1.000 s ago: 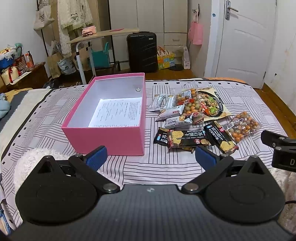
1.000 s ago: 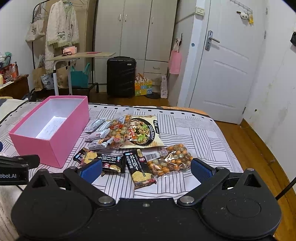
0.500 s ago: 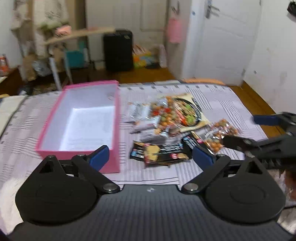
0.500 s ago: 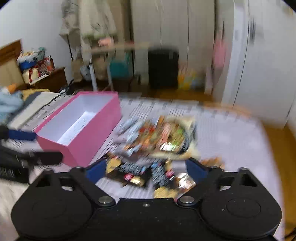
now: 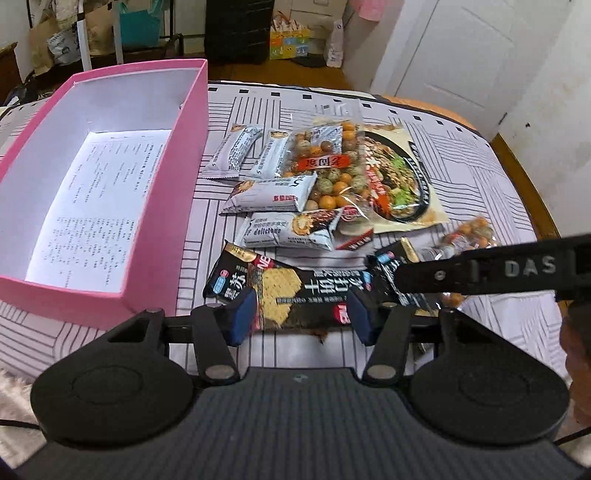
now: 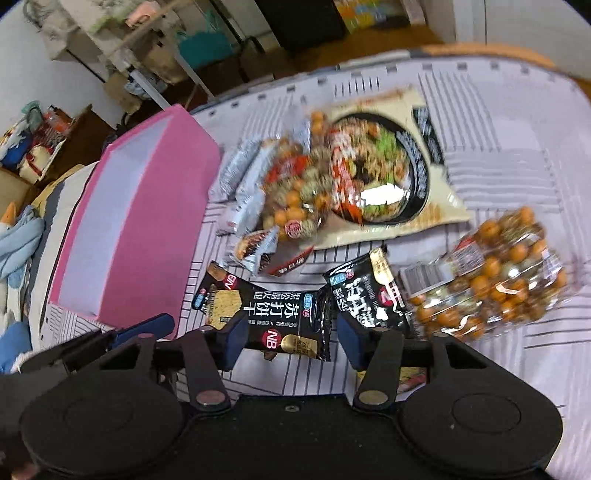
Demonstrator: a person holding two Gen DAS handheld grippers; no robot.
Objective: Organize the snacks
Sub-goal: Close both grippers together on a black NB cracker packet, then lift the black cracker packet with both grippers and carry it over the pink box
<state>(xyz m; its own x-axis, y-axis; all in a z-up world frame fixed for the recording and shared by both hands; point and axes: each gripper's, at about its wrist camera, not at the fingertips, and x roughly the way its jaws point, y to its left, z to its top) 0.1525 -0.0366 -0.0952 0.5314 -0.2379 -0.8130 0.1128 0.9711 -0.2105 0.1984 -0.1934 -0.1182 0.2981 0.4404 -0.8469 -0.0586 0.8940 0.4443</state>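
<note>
A pile of snack packets lies on the striped bed cover beside an open pink box point(image 5: 147, 229). My left gripper point(image 5: 301, 314) is open, its blue pads either side of a black cracker packet point(image 5: 284, 291). My right gripper point(image 6: 290, 341) is open, low over the same black cracker packet point(image 6: 266, 314), with a second black packet point(image 6: 365, 299) by its right pad. The right gripper's finger point(image 5: 480, 269) crosses the left wrist view. Grey bars point(image 5: 273, 192), a nut bag point(image 5: 325, 162) and a noodle pack point(image 5: 399, 177) lie behind.
The pink box point(image 6: 122, 236) holds a printed sheet point(image 5: 99, 206). A second clear nut bag point(image 6: 491, 280) lies at the right. The bed's wooden edge point(image 5: 532, 192) is to the right. A black suitcase point(image 5: 236, 33) and a door point(image 5: 454, 48) stand beyond the bed.
Both grippers have moved forward and down to the snack pile, now close over the black cracker packets. The right gripper has swung left toward the left one.
</note>
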